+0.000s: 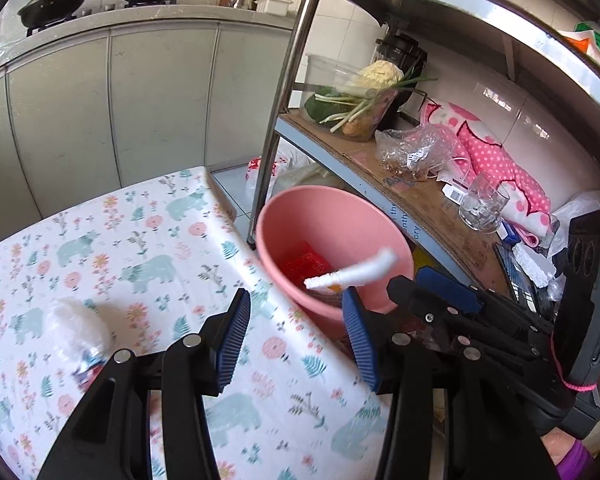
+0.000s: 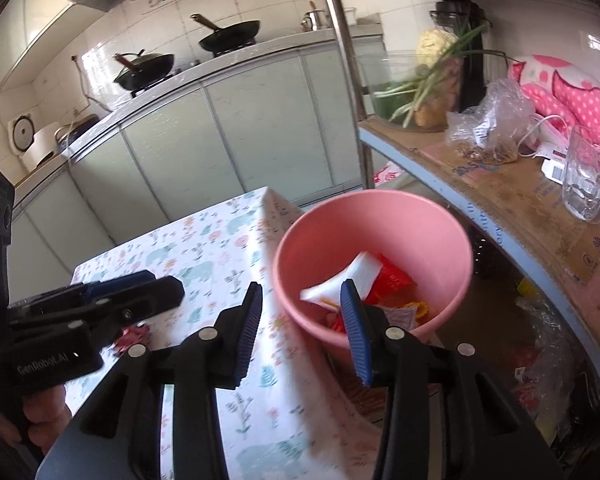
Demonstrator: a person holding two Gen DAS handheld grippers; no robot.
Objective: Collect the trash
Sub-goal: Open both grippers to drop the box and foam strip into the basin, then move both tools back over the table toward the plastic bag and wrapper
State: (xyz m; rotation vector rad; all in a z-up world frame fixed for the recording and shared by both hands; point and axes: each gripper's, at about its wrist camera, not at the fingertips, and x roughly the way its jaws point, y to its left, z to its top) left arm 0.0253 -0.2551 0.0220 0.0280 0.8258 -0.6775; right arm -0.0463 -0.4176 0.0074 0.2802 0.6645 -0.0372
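Both hand-held grippers released over the desk edge, white trash in the air above the pink bucket.

Nearest the lens, the left hand-held gripper (image 1: 298, 312) stands with its blue pads (image 1: 232, 344) spread and nothing between them, low centre of the left wrist view. The right hand-held gripper (image 2: 302, 306) is also released, pads apart and empty, low centre in its own view. Beyond them, a white wrapper (image 1: 352, 272) hangs blurred over the mouth of the pink bucket (image 1: 284, 208), mid-frame. From the right wrist, the same white wrapper (image 2: 352, 276) sits above red packets (image 2: 392, 276) inside the bucket. The bucket stands just beside the floral desk (image 1: 120, 240), under a metal shelf (image 1: 412, 196). A blurred white bundle (image 1: 78, 328) lies on the desk at lower left.
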